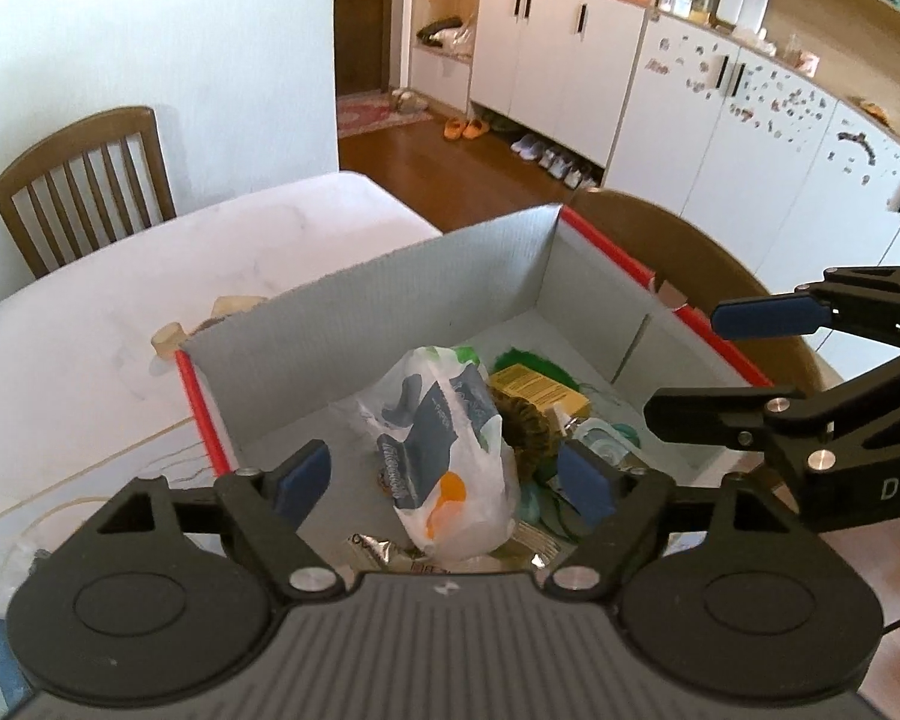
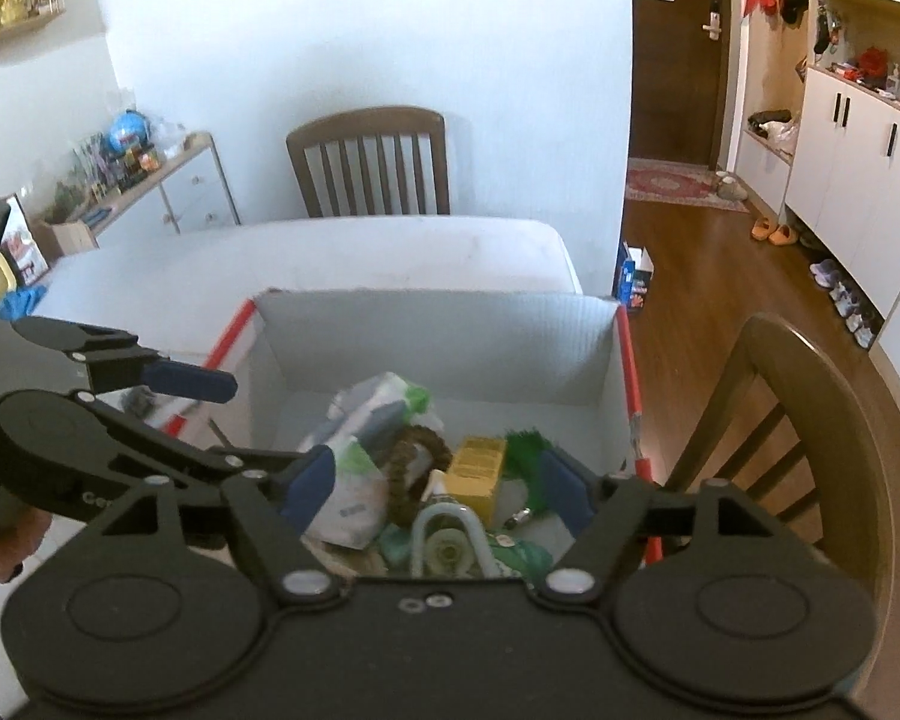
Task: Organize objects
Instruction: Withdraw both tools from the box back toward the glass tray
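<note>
1. Grey cardboard box (image 1: 390, 282) with red edges sits on the white table (image 1: 90, 312), and the objects are piled inside it.
2. A white plastic bag (image 1: 444, 450) tops the pile and hides what lies beneath it.
3. The left tongs (image 1: 444, 480) hang open over the bag, gripping nothing.
4. The right tongs (image 2: 438, 486) are also open and empty; the box's near wall is cut off behind them.

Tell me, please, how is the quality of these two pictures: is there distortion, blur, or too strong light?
Left wrist view: strong fisheye bending; the cupboards curve, and the table is washed out by bright light. Right wrist view: same bending, the far rim of the box looks slightly blurred, and the wall has a bluish tint.
</note>
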`<state>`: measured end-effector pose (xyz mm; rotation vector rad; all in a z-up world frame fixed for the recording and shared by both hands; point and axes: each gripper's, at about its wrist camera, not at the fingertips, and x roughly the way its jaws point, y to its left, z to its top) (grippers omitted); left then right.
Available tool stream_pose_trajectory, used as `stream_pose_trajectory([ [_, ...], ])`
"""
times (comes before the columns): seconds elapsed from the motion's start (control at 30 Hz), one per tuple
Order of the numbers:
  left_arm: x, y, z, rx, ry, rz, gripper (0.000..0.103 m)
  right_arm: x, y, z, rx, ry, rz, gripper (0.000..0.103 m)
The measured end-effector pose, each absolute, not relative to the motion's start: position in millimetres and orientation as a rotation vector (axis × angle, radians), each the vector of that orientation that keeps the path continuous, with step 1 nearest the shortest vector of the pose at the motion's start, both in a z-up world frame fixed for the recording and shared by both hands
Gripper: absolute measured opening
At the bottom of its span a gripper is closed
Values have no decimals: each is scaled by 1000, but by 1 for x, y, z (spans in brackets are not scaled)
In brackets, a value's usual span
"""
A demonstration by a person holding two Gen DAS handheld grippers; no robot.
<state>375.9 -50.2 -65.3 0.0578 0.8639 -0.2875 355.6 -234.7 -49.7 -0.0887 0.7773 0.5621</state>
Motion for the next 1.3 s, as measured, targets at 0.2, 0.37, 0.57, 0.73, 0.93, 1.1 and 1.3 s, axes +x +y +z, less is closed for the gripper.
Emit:
stream_pose_trajectory([
  [0.2,358,-28,-48,35,826,-298,84,333,-224,-36,-74,732,572,88],
  [0.37,339,-1,-37,19,795,-310,87,317,-207,-25,-66,701,570,90],
  [0.57,316,35,-26,-6,767,-322,96,299,-178,-16,-45,681,577,92],
  [0.73,298,68,-20,0,747,-310,101,284,-147,-15,-30,673,583,98],
  [0.93,276,111,-20,-9,714,-285,102,271,-110,-15,-26,662,600,102],
  [1.1,265,148,-26,-30,716,-254,102,263,-78,-18,-20,665,630,102],
  [1.3,253,187,-35,-64,728,-221,102,260,-44,-27,-31,696,644,102],
])
